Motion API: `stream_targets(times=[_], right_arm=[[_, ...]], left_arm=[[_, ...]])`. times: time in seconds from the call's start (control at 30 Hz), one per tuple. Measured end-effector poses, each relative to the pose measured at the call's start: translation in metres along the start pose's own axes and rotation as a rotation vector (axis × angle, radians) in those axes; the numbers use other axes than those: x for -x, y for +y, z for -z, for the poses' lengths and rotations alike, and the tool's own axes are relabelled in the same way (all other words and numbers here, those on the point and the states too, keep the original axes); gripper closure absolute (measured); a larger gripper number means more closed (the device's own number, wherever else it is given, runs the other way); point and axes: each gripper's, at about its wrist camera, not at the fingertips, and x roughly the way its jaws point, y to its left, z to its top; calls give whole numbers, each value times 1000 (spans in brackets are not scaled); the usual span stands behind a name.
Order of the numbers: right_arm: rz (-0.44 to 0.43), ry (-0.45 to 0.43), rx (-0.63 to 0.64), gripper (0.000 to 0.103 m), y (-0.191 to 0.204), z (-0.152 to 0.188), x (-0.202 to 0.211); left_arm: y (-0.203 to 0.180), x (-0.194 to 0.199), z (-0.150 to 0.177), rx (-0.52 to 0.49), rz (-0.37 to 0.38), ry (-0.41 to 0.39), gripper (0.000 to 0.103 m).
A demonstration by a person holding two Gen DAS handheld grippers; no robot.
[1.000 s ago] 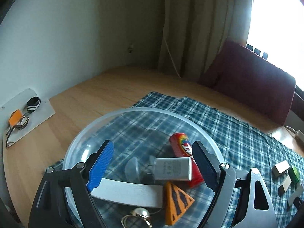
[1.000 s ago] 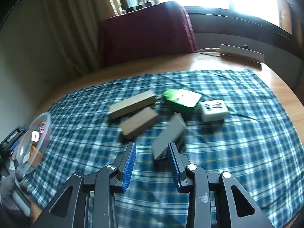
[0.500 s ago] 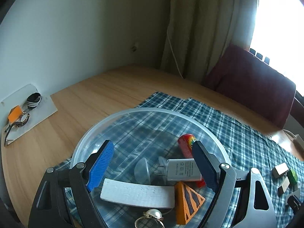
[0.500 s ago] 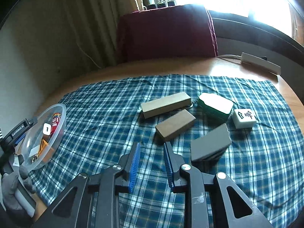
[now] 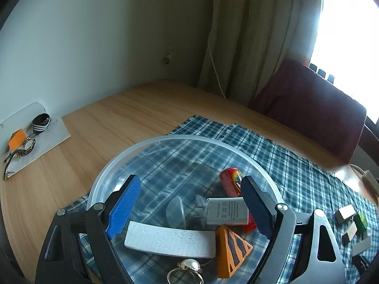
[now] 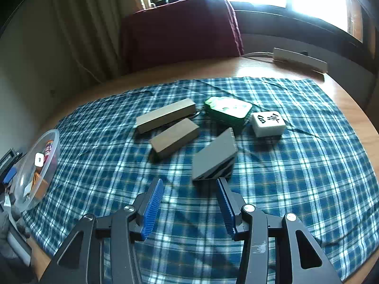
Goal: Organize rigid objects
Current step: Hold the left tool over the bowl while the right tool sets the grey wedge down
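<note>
The clear plastic bowl (image 5: 151, 146) appears gripped by its near rim in the left gripper (image 5: 189, 206), tilted toward the cloth, likely to receive pieces; the jaw spread at the rim cannot be told. Inside lie a white block (image 5: 170, 239), orange wedge (image 5: 231, 250) and charger (image 5: 226, 214). The right gripper (image 6: 189, 207) is spread wide and empty just before the grey wedge (image 6: 212, 157), judged next.

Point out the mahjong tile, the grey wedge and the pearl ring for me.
mahjong tile (image 6: 268, 122): right wrist view, on its white top face.
grey wedge (image 6: 213, 157): right wrist view, on its sloping grey face.
pearl ring (image 5: 189, 265): left wrist view, on the pearl.
</note>
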Motion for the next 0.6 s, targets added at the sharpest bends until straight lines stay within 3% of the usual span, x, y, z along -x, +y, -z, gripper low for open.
stream_targets(times=[0.1,0.23,0.47,0.6], right_arm=[[26,-3,-21,46,-10,-3,-1],[48,10,-59,46,-23,-9,-7],[-4,45,-78,46,-18,-11,-16],[29,34,-87,46,-18,-14,-19]], left_arm=[[1,0,0,1,1,1,15],[1,0,1,-2,2,2,15],[1,-2,1,4,3,13,15],[1,-2,1,7,5,13,15]])
